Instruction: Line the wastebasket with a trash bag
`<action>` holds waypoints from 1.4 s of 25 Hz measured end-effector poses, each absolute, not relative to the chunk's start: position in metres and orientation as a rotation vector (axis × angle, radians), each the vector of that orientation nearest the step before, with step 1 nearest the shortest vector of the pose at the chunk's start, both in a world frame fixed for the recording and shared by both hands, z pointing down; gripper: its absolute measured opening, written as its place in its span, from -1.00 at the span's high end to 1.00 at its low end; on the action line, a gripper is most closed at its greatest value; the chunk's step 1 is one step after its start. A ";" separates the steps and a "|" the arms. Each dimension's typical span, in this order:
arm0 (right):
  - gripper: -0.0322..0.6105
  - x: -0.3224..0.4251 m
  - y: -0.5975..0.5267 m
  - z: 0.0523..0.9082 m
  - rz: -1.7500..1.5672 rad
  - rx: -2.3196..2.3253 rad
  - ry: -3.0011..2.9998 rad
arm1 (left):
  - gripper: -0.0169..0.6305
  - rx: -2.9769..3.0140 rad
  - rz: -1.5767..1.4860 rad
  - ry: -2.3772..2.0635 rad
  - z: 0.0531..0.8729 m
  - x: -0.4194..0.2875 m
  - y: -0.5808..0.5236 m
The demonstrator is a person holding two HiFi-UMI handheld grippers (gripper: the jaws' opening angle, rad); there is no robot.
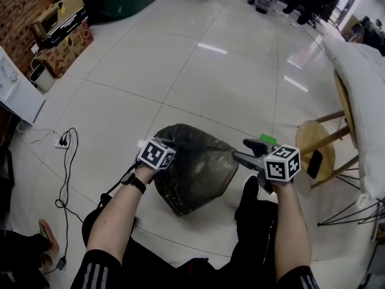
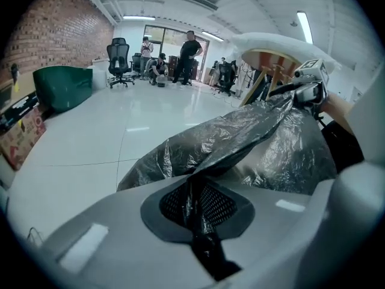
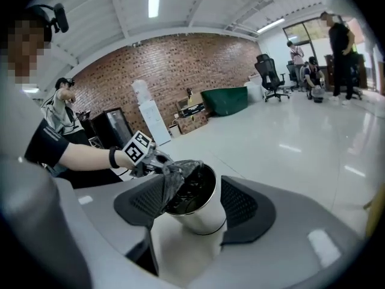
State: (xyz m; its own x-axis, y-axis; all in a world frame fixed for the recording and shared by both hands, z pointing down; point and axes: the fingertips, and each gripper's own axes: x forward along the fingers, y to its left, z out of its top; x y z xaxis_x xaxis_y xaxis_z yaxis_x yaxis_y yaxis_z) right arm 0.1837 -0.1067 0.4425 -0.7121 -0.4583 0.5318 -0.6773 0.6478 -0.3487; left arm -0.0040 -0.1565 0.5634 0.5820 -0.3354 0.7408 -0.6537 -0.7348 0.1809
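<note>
A black trash bag (image 1: 194,167) is draped over the wastebasket on the floor and hides it in the head view. My left gripper (image 1: 163,151) is at the bag's left edge and is shut on a fold of the film (image 2: 195,200). My right gripper (image 1: 248,152) is at the bag's right edge with its jaws wide apart. In the right gripper view the round silver wastebasket (image 3: 201,218) shows between the open pads (image 3: 144,203). The bag's hem (image 3: 180,174) covers only its far left rim. A strip of film trails along the left pad, unpinched.
A wooden stool (image 1: 316,152) and a white-cushioned chair (image 1: 361,101) stand close on the right. A power strip with cables (image 1: 63,142) lies on the left. A small green item (image 1: 267,139) is beyond the right gripper. People and office chairs (image 2: 120,59) are across the tiled floor.
</note>
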 end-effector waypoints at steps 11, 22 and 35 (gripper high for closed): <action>0.22 0.118 -0.061 0.285 0.529 0.781 -2.828 | 0.92 2.367 1.130 -0.717 0.575 0.027 -0.167; 0.46 -0.004 -0.089 0.439 0.763 0.654 -2.645 | 0.92 2.439 0.987 -0.631 0.539 0.026 -0.180; 0.55 -0.017 -0.146 0.612 0.525 0.691 -2.175 | 0.86 2.485 0.992 -0.665 0.543 -0.017 -0.194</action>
